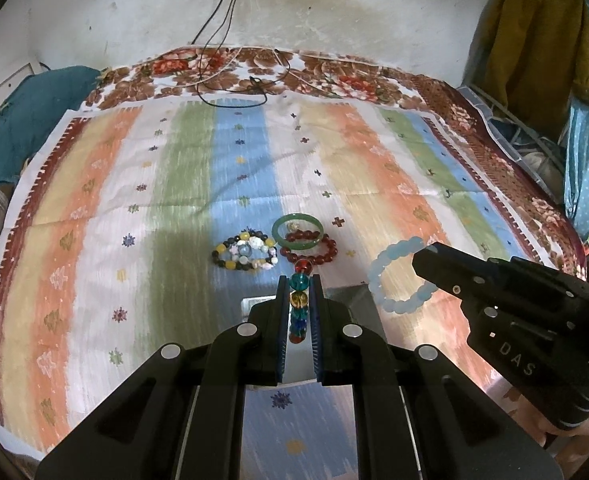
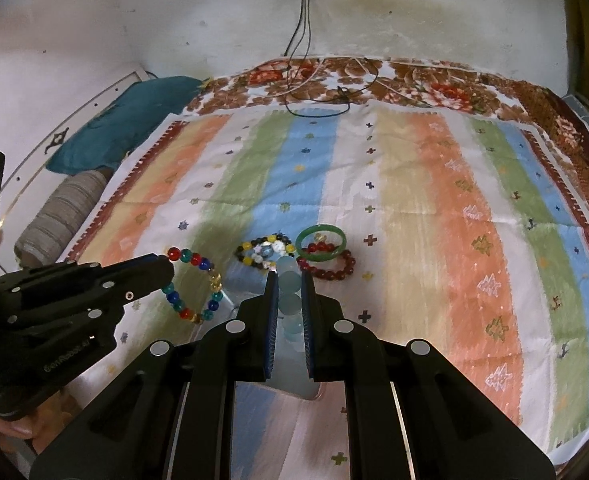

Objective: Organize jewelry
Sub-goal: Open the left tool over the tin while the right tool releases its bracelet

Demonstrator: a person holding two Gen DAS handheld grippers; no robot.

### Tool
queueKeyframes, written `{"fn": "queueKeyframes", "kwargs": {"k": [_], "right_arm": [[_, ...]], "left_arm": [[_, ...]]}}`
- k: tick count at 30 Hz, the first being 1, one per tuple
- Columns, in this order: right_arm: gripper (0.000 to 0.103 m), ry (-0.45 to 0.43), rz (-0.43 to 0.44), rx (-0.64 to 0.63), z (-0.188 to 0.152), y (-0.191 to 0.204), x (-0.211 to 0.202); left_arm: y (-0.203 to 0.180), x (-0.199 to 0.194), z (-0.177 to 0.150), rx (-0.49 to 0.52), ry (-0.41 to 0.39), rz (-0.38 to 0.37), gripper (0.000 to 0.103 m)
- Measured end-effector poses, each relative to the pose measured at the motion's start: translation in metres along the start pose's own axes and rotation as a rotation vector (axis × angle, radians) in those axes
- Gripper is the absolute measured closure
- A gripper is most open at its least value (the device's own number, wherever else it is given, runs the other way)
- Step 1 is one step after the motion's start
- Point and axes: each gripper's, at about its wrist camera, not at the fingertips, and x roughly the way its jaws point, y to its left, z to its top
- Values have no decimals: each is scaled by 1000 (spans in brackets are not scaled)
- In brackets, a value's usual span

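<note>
Striped cloth [image 1: 134, 184] covers bed. Left gripper [image 1: 299, 280] clamped on multicolour bead bracelet [image 2: 192, 284], edge-on, loop running forward; right gripper [image 2: 288, 276] clamped on pale blue bracelet [image 1: 394, 280], both raised above cloth.

Five bracelets: one multicoloured glass-bead bracelet [image 2: 192, 286], one pale blue translucent bead bracelet [image 1: 398, 276], one mixed black-yellow-white bead bracelet [image 1: 244, 255], one dark red bead bracelet [image 1: 314, 248], one green jade bangle [image 1: 298, 230].
</note>
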Motion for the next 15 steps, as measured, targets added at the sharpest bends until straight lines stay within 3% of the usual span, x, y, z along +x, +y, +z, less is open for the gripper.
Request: {"fn": "queueKeyframes", "kwargs": {"k": [5,7,11,15], "right_arm": [[86,28,13,5,-2,0,4],[56,19,-4,20,-2,-4,4],[54,16,-40,52,1,-15,6],[50,31,-60,75,3,-24,13]], "left_arm": [[2,2,-2,-15,12,17,92],[6,3,-1,-26,7,41,77],[18,7,1,-53,11,106,70],[31,11,5,-102,25,98,53]]}}
